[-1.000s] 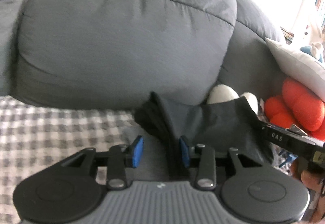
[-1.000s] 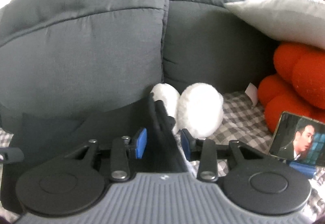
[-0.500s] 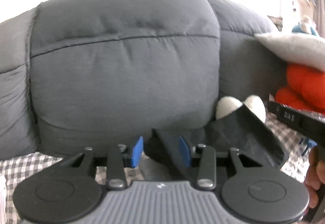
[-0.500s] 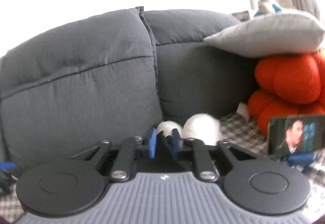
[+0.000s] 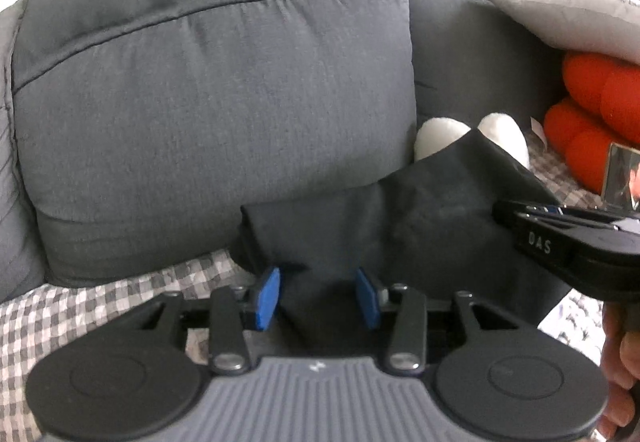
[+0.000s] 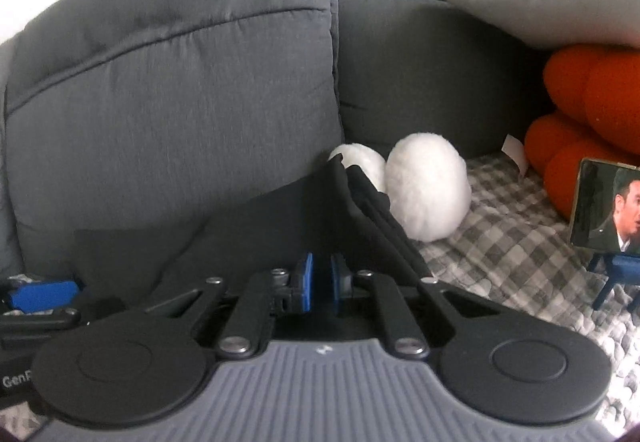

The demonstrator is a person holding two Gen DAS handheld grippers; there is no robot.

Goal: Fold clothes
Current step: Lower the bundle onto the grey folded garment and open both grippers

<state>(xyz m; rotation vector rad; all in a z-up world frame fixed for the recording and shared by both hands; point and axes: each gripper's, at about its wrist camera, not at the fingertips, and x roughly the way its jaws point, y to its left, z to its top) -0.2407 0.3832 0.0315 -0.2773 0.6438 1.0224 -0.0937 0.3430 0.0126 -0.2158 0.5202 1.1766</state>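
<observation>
A black garment (image 5: 420,217) is stretched above the checked sofa cover, in front of the grey back cushion. My left gripper (image 5: 317,296) is open, its blue pads wide apart with the cloth's left part lying between them. My right gripper (image 6: 322,282) is shut on the black garment (image 6: 248,242), the pads pinching a fold near its right edge. In the left wrist view the right gripper (image 5: 560,238) enters from the right at the cloth's edge, with a hand below it. The right wrist view shows the left gripper (image 6: 40,298) low on the left.
Grey sofa back cushions (image 5: 208,101) rise right behind the garment. Two white plush balls (image 6: 424,193) sit at the cushion gap. An orange plush cushion (image 6: 584,109) and a grey pillow (image 6: 560,1) fill the right. A phone (image 6: 604,213) stands on a blue holder over the checked cover (image 6: 500,250).
My right gripper has gone from open to shut on the garment's fold. The garment is now spread wider between the two grippers. The left gripper's pads stayed apart.
</observation>
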